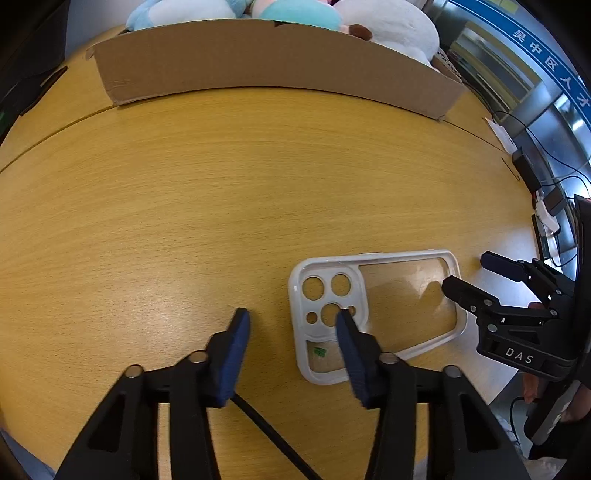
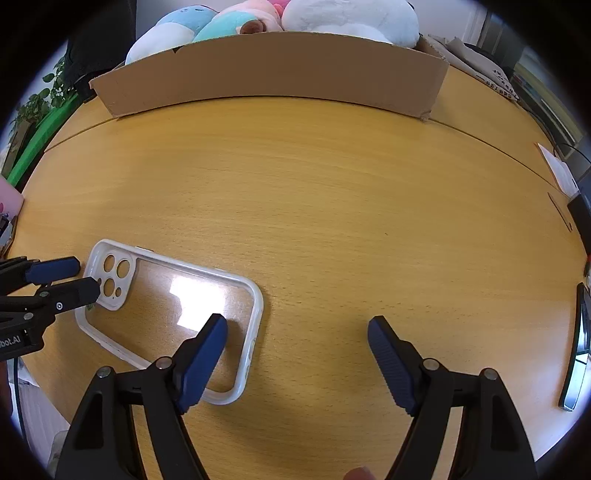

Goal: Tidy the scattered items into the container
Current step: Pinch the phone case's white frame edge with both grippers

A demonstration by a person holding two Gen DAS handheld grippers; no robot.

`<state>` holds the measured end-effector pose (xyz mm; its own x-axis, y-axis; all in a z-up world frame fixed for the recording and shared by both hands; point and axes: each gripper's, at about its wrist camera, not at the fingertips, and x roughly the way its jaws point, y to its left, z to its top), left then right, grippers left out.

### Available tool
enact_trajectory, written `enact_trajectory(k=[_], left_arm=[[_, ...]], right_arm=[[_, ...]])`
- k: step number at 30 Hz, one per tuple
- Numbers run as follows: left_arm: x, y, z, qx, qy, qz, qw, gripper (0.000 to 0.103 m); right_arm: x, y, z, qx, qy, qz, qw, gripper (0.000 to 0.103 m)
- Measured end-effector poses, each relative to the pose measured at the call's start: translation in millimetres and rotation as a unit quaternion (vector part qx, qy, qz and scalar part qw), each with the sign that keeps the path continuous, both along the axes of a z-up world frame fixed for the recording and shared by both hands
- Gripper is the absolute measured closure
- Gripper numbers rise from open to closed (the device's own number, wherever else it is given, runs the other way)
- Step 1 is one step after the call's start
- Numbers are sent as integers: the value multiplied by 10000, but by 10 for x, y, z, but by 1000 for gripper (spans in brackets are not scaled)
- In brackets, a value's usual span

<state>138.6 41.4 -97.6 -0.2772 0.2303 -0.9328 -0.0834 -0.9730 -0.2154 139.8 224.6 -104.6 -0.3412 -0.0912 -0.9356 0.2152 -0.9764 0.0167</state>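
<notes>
A clear phone case (image 1: 402, 295) (image 2: 159, 295) with a white rim lies flat on the wooden table (image 1: 221, 203). My left gripper (image 1: 291, 314) (image 2: 79, 277) points down at its camera end. One finger hangs over the bare table and the other over the camera cut-outs, with the rim between them and a visible gap. My right gripper (image 2: 297, 323) (image 1: 467, 271) stands open over the other end. Its left finger is above the clear back and its right finger above bare wood. A cardboard box (image 1: 258, 62) (image 2: 277, 66) stands at the far side.
Plush toys (image 1: 388, 26) (image 2: 347, 18) fill the box. Cables and black adapters (image 1: 528, 173) lie at the table's right edge beside a white paper (image 1: 500, 134). A dark flat device (image 2: 580, 350) sits at the right, and a plant (image 2: 37, 99) stands beyond the left edge.
</notes>
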Motion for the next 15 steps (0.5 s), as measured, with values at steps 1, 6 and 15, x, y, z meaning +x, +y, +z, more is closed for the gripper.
enact_trajectory(k=[1,6,15], left_arm=[[3,14,-4,34,-19,-12,10000,86],[6,-4,-34,169,-108,43,9998,95],[-19,-19,-23,160,-61,84,9998,96]], right_arm=[[4,-3,7,-6,3,2,10000,30],[17,-15,44,-48,26,61,10000,55],[-5,-53,58,-155,-82,208,9996,97]])
